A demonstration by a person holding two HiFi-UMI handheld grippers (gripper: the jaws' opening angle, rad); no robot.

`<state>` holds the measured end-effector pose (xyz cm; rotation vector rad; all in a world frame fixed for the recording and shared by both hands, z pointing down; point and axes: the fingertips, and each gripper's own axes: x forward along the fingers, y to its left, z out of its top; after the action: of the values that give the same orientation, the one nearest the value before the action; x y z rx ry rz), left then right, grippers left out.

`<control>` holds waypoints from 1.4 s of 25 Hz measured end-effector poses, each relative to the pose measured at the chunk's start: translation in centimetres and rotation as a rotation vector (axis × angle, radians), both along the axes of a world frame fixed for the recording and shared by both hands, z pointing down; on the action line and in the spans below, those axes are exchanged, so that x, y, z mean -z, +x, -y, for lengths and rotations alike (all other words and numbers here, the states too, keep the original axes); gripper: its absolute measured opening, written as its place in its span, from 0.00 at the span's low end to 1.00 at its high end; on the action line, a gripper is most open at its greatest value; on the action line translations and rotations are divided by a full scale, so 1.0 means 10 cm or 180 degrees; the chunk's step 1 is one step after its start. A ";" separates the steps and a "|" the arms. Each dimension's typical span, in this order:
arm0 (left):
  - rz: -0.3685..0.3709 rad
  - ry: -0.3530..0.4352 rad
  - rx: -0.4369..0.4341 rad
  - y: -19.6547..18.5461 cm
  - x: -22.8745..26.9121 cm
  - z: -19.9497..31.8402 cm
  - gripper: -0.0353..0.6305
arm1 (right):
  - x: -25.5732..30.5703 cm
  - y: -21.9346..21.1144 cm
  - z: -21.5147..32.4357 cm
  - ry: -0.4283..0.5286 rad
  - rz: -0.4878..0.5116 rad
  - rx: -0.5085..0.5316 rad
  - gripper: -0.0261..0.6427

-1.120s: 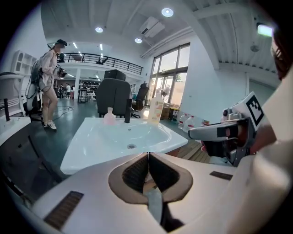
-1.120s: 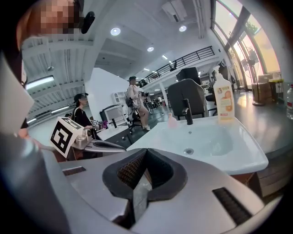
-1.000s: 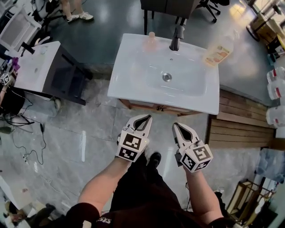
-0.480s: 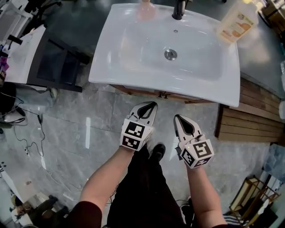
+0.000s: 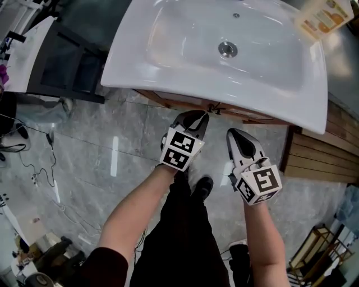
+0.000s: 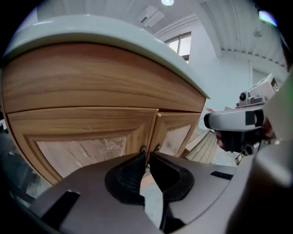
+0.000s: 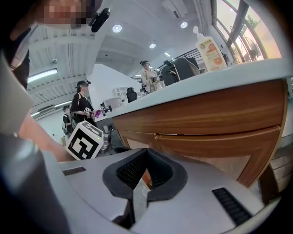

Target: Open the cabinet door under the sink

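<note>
The wooden cabinet [image 6: 91, 132] under the white sink [image 5: 140, 73] has two doors that meet at a centre seam, both closed. Two small knobs [image 6: 143, 149] sit side by side at that seam, seen from above as dark knobs [image 5: 215, 108] below the sink's edge. My left gripper [image 5: 199, 115] is shut and empty, with its tips [image 6: 147, 155] just short of the knobs. My right gripper [image 5: 233, 133] is also shut and empty. It hangs a little further back and to the right, facing the cabinet front [image 7: 206, 123].
A soap bottle [image 5: 325, 17] stands at the sink's back right corner. A dark cabinet with a white top [image 5: 61, 61] is at the left, wooden decking [image 5: 320, 157] at the right. Cables [image 5: 39, 168] lie on the grey tiled floor. People stand in the background [image 7: 84, 103].
Both grippers have sunk and closed in on the cabinet front under the sink's edge. The head has dropped too, so the sink fills more of the view.
</note>
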<state>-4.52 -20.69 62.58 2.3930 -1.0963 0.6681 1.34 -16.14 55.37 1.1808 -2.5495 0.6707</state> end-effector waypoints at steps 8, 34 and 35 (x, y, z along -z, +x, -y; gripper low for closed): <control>0.0014 -0.0096 0.0108 0.13 -0.44 0.14 0.21 | -0.37 0.08 0.12 0.0040 -0.0018 -0.0029 0.06; 0.0151 -0.0386 -0.0007 0.19 -0.80 0.19 0.17 | -0.57 0.12 0.25 0.0065 -0.0232 0.0050 0.06; 0.0159 -0.0372 -0.0024 0.19 -0.80 0.17 0.17 | -0.57 0.12 0.26 0.0065 -0.0237 0.0057 0.06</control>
<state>-2.61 -22.41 70.54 2.2939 -1.0390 0.7766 2.56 -18.72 61.07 1.1657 -2.5078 0.5868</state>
